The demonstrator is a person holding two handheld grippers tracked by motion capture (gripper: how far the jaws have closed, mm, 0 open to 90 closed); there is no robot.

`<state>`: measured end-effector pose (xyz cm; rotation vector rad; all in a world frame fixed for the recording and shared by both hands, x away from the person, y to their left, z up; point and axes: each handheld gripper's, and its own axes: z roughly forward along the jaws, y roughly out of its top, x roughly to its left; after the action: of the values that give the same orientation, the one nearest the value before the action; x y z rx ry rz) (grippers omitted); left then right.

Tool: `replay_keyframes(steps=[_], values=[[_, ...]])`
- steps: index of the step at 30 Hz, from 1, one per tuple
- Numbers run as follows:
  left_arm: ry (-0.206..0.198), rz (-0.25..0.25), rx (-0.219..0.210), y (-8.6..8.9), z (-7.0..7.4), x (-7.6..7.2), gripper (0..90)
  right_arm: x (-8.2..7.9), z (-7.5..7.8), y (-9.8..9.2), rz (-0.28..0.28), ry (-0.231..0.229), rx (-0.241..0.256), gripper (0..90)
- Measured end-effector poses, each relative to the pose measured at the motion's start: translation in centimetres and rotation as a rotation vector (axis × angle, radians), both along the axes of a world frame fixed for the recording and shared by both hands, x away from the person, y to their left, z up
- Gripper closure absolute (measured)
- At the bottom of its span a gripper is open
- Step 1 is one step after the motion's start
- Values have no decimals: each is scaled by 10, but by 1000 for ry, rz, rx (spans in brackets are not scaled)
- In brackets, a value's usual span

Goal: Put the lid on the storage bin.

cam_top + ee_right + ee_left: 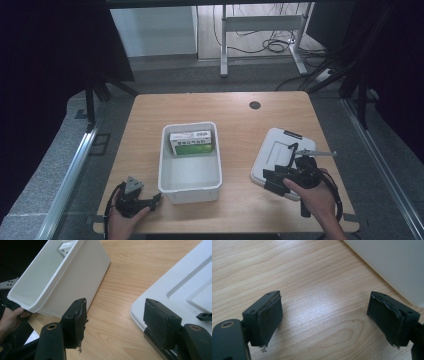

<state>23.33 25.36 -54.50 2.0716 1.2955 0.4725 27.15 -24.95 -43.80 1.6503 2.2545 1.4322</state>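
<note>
**Resting both grippers beside bin and lid, nothing gripped**

Holding posn at near table edge, both tools idle. Left gripper sits at the front-left corner of the white bin, jaws spread wide w/ bare wood between them; in the left gripper view the bin wall shows just beyond the far-side jaw, apart from it. Left hand wraps the tool body.

Right gripper lies over the near-left corner of the white lid, jaws wide. Right gripper view: one jaw over open tabletop, other jaw over the lid rim; cannot tell if pad touches it. Nothing clamped. Right hand on the handle.

Surroundings: bin stands mid-table, open-topped, w/ a green-and-white box lying at its far end. Lid lies flat to the right of bin, well apart, a strip of bare wood between. Black clip on lid's far edge. Dark round grommet at the far side of table. Desk frame and cables on the floor beyond.

Obstructions: bin wall stands between left gripper and box.
</note>
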Motion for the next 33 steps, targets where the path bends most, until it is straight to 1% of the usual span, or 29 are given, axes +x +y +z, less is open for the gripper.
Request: replay_keyframes(steps=[7, 14, 20, 21, 33], values=[[0, 0, -1, 0, 0, 0, 130, 6, 12, -3, -23, 2, -12, 353], [-1, 0, -1, 0, 0, 0, 130, 16, 21, -6, -44, 4, -31, 353], [-1, 0, -2, 0, 0, 0, 130, 24, 24, -6, -51, 4, -41, 353], [-1, 0, -1, 0, 0, 0, 130, 28, 26, -6, -57, 7, -43, 353], [-1, 0, -2, 0, 0, 0, 130, 47, 34, -7, -88, 35, -67, 353]])
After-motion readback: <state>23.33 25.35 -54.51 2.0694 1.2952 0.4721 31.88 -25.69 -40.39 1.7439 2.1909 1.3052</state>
